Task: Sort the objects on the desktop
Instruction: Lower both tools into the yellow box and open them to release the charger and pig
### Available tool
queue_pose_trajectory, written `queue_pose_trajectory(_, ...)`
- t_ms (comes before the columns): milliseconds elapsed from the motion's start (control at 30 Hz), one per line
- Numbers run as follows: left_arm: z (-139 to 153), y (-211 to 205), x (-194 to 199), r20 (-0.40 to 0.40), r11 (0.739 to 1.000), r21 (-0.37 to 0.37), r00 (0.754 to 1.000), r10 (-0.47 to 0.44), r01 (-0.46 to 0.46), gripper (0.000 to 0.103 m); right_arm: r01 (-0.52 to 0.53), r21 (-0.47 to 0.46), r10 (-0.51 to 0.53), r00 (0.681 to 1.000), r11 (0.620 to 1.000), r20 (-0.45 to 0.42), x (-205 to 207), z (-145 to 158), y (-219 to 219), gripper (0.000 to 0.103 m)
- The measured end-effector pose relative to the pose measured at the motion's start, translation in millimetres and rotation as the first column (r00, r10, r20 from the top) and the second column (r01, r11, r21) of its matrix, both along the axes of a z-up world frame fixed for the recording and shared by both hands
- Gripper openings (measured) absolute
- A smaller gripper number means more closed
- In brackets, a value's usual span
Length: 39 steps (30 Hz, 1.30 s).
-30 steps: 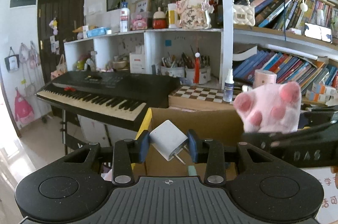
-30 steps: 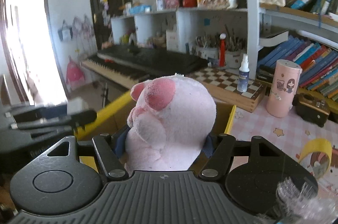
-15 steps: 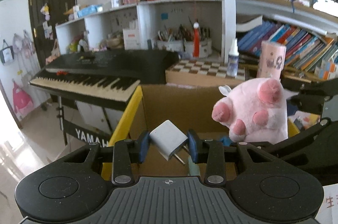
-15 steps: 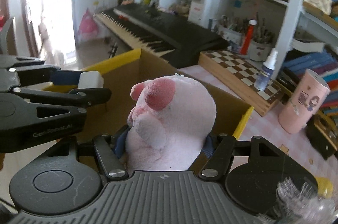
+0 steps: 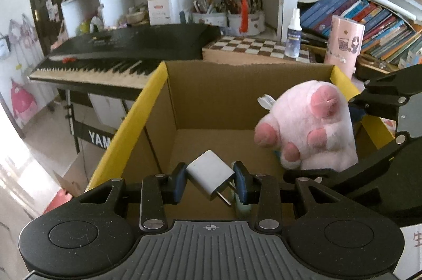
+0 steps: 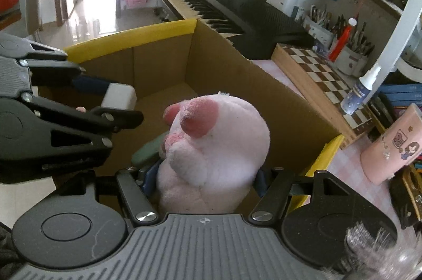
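Both blue pads behind plush paw point(image 6: 211, 148) hidden.

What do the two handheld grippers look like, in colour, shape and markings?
Both are black. The left gripper has a ribbed grey front plate with a small crosshair mark, round black discs either side, silver screws, and dark blue pads on its fingers. The right gripper matches it: ribbed plate, crosshair, discs, blue pads. No cables show.
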<state>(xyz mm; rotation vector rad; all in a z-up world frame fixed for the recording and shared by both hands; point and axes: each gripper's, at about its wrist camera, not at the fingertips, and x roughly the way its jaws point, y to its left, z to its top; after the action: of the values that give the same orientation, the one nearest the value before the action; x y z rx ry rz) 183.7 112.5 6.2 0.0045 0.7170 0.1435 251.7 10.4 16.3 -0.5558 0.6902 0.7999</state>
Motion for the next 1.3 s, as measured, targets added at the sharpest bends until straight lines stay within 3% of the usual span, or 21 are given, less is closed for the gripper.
queue_pose_trajectory(333,-4.6,-0.4,2.5,-0.025,1.0,-0.004,1.0,0.016,-0.016,0.037,-0.04,-0.052,0.037,0.998,0.998,-0.056,8.0,-3.6,7.2,0.067)
queue_pose_trajectory(567,5.4,-4.4,-5.4,0.037,1.0,0.006,0.999,0.01,-0.01,0.039,-0.018,-0.042,0.016,0.999,0.999,-0.049,7.3,-2.3,6.6,0.07)
queue_pose_trajectory(633,8.8,-5.3,-8.4,0.057,1.0,0.014,0.998,0.01,-0.01,0.039,-0.007,-0.035,0.006,0.999,0.999,-0.034,6.0,-1.4,5.3,0.071)
queue_pose_trajectory(767,14.7,-3.0,-16.3,0.101,0.999,0.017,0.994,0.033,-0.035,0.053,0.028,-0.005,-0.028,1.0,1.0,0.006,-2.5,3.0,-0.7,0.072)
queue_pose_trajectory(1067,25.0,2.7,-33.4,0.164,0.996,-0.009,0.983,0.084,-0.084,0.062,0.068,0.071,-0.076,0.989,0.995,0.126,-30.1,24.2,-11.5,0.074)
queue_pose_trajectory(1300,28.2,2.6,-51.6,0.199,0.995,-0.016,0.975,0.103,-0.102,0.069,0.136,0.126,-0.156,0.973,0.983,0.167,-49.6,32.7,-23.4,0.073)
